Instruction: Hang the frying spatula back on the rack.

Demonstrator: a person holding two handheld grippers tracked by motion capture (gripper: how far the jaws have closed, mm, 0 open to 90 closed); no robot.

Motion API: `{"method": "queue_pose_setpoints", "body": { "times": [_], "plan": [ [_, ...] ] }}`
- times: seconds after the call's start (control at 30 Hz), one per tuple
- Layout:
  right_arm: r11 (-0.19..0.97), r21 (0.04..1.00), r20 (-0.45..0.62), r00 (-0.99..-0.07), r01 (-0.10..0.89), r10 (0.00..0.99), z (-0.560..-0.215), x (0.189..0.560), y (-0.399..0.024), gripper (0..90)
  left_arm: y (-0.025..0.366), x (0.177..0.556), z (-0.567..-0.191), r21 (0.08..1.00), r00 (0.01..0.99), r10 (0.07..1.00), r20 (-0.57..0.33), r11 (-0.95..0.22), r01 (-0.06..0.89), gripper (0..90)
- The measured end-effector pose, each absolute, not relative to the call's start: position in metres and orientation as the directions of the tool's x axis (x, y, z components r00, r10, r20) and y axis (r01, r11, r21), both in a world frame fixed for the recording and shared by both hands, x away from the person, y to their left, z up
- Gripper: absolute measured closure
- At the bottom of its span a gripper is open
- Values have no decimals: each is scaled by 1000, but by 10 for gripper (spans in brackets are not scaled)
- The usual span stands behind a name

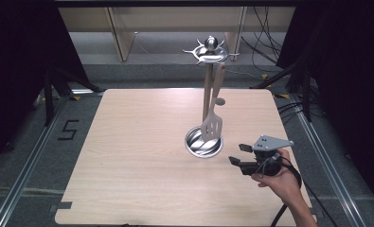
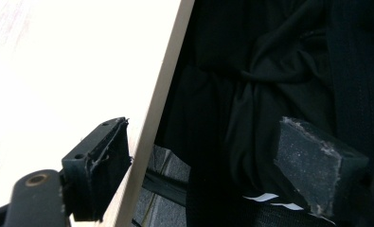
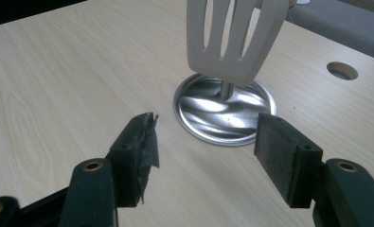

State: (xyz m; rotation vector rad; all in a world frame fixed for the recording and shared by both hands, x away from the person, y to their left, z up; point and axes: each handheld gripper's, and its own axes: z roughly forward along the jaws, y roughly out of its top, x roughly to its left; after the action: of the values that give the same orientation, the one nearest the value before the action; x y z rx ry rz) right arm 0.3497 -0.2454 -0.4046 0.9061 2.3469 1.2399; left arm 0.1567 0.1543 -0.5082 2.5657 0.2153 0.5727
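The slotted spatula (image 1: 212, 124) hangs from a hook at the top of the metal utensil stand (image 1: 208, 75), its blade dangling just above the stand's round shiny base (image 1: 202, 147). Judged from how things lie, either the hanging is done or the spatula is about to be taken down; nothing in the pictures settles which.

The right gripper (image 1: 238, 154) hovers low over the tabletop (image 1: 128, 151) just to the right of the stand's base, pointing towards it. Its jaws stand wide apart with nothing between them, and in the right gripper view the base and the spatula blade (image 3: 234, 38) lie ahead of the open right gripper (image 3: 203, 142), near but not touched. If the spatula is to come off, a reach, a grasp and a lift off the hook are all left.

The left gripper (image 2: 199, 165) is down at the near edge of the tabletop, away from the stand, jaws wide and holding nothing, with dark cloth behind them.

The tabletop is pale wood-grain board with rounded corners and a small round hole (image 3: 342, 70) beyond the stand's base. Around it are grey floor, metal rails, black curtains on both sides and loose cables behind the stand.
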Motion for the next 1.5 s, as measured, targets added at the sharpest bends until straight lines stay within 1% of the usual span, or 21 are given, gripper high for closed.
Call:
{"method": "queue_pose_setpoints", "body": {
  "times": [0.03,0.13,0.17,0.2,0.27,0.4,0.43,0.57,0.6,0.73,0.8,0.9,0.93,0.97,1.0,1.03,1.07,1.27,1.37,1.4,1.5],
  "plan": [
    [414,822,11,-739,390,673,-405,349,-245,401,154,157,-509,515,902,252,350,-856,40,177],
    [433,826,-16,-753,361,658,-406,348,-246,399,154,157,-509,518,898,254,358,-855,35,177],
    [411,828,1,-736,380,677,-407,345,-244,399,154,156,-509,522,898,258,356,-852,38,177],
    [428,826,-11,-749,367,662,-407,346,-246,397,155,157,-509,514,899,255,357,-857,38,177],
    [430,822,-13,-743,372,669,-409,343,-246,393,155,156,-509,517,898,258,356,-855,41,177],
    [433,817,-5,-746,381,666,-412,340,-245,392,155,155,-510,523,896,262,359,-852,40,177],
    [421,814,16,-740,401,673,-414,338,-244,391,155,155,-510,523,896,262,357,-851,41,177],
    [441,811,-2,-753,384,658,-418,338,-242,381,155,156,-509,510,900,252,356,-859,40,176],
    [435,801,23,-748,411,664,-418,335,-241,380,155,156,-509,510,900,253,356,-859,40,176],
    [463,804,-9,-770,374,638,-421,336,-240,376,154,154,-510,518,893,261,366,-855,37,176],
    [448,798,16,-757,403,653,-423,332,-237,374,153,155,-511,516,901,249,356,-856,33,178],
    [460,798,4,-767,389,641,-427,332,-236,373,154,155,-510,519,894,259,365,-854,36,177],
    [454,791,20,-760,409,650,-428,329,-235,373,154,154,-509,521,891,265,370,-853,38,177],
    [468,794,1,-770,388,638,-430,331,-235,372,155,154,-509,518,893,263,364,-854,41,177],
    [471,790,6,-773,393,634,-431,330,-235,373,154,155,-509,516,902,250,353,-856,35,177],
    [458,785,27,-761,417,648,-432,328,-234,373,154,155,-510,521,897,256,360,-853,35,177],
    [471,790,2,-770,392,637,-433,329,-234,372,155,155,-509,518,896,257,363,-855,35,177],
    [471,780,21,-769,413,639,-439,325,-234,372,155,156,-509,514,898,257,356,-856,42,177],
    [482,780,16,-783,399,622,-441,325,-236,371,155,156,-511,527,895,264,361,-849,38,177],
    [479,780,15,-776,404,630,-442,324,-236,370,155,156,-509,512,899,256,356,-858,41,177],
    [478,777,13,-770,409,638,-444,322,-238,368,155,156,-510,523,897,262,355,-851,41,177]
  ]
}}
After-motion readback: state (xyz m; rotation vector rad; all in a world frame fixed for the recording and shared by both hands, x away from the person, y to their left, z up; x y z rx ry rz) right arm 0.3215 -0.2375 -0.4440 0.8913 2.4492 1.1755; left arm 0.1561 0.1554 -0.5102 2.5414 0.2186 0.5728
